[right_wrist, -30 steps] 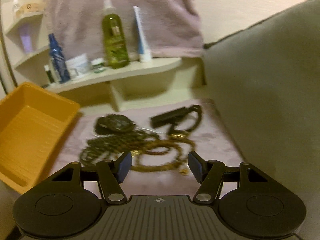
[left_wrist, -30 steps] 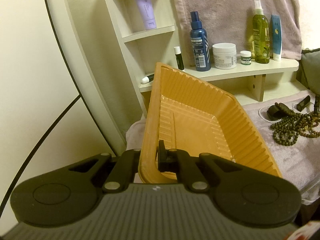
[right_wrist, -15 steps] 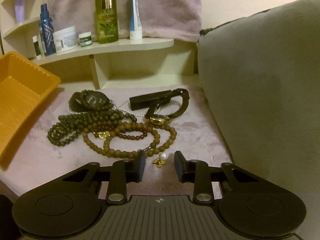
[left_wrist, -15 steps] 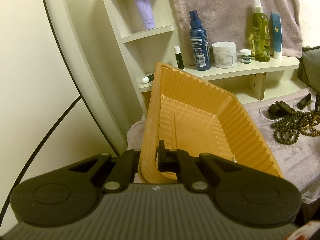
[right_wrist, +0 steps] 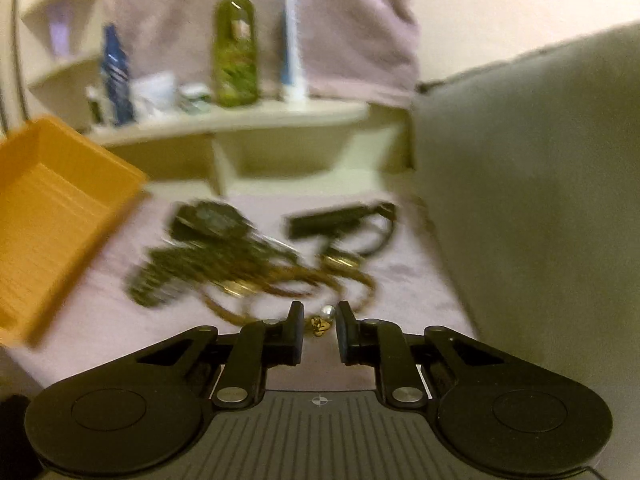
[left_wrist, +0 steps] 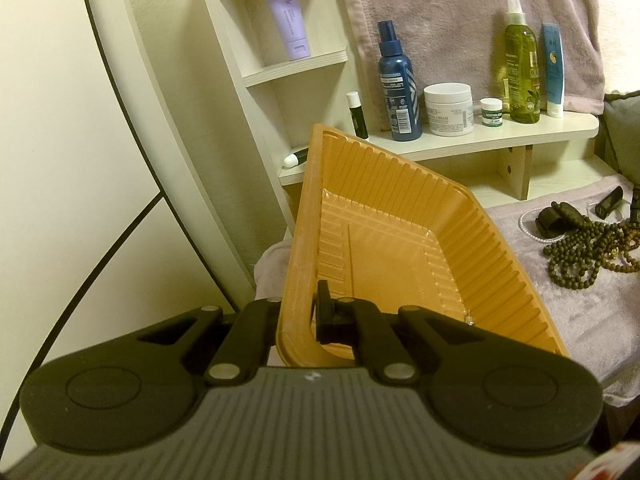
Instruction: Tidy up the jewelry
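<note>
In the left wrist view, the left gripper is clamped on the near rim of the orange tray, which tilts up ahead of it; keep that hold steady. In the right wrist view, the right gripper has just been closing, its jaws a little apart around the pearl earring between the tips, with the bead necklaces just beyond; I judge the pinch should finish squarely on the earring before lifting.

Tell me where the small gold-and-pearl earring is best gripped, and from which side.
Grip the earring across its gold body just below the pearl, coming from above and from the near edge of the cloth. It lies loose and clear of the bead necklaces, so that side looks free of strands. The right gripper has just been closing with the earring between its jaws; whether the pads touch it is unclear.
</note>
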A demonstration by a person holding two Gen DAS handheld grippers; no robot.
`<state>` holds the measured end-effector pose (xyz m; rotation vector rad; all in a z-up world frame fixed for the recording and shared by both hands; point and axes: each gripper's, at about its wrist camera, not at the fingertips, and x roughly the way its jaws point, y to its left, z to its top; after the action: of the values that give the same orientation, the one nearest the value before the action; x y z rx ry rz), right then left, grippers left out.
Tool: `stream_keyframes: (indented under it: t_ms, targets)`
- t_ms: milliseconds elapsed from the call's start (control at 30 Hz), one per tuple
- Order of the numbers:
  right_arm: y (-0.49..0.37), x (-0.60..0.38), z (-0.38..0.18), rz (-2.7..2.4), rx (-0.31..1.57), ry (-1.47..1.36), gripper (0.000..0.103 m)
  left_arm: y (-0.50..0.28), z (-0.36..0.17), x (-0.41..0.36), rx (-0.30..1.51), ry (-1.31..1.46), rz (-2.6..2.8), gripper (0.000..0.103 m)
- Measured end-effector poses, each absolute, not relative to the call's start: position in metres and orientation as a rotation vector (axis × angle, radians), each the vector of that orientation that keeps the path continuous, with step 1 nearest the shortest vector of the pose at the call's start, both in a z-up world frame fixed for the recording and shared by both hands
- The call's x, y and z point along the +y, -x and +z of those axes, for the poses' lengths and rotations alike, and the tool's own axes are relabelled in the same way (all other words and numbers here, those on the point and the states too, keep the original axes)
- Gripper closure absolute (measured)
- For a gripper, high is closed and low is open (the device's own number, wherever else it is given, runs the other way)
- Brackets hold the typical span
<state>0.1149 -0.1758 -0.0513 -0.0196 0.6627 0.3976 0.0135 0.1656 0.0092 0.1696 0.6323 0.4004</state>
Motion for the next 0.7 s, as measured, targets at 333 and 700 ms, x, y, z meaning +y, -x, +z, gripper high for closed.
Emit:
stream_keyframes:
  t_ms: [333, 700]
  targets:
    - [-0.089, -0.054, -0.013, 0.879, 0.635, -0.013, 0.086, -0.014, 0.009, 0.166, 0.629, -0.163, 0.398, 0.099]
    - [-0.086, -0.006, -0.033, 1.001, 0.703, -0.025, 0.084, -0.012, 0.008, 0.167, 0.624, -0.156, 0.396, 0.100]
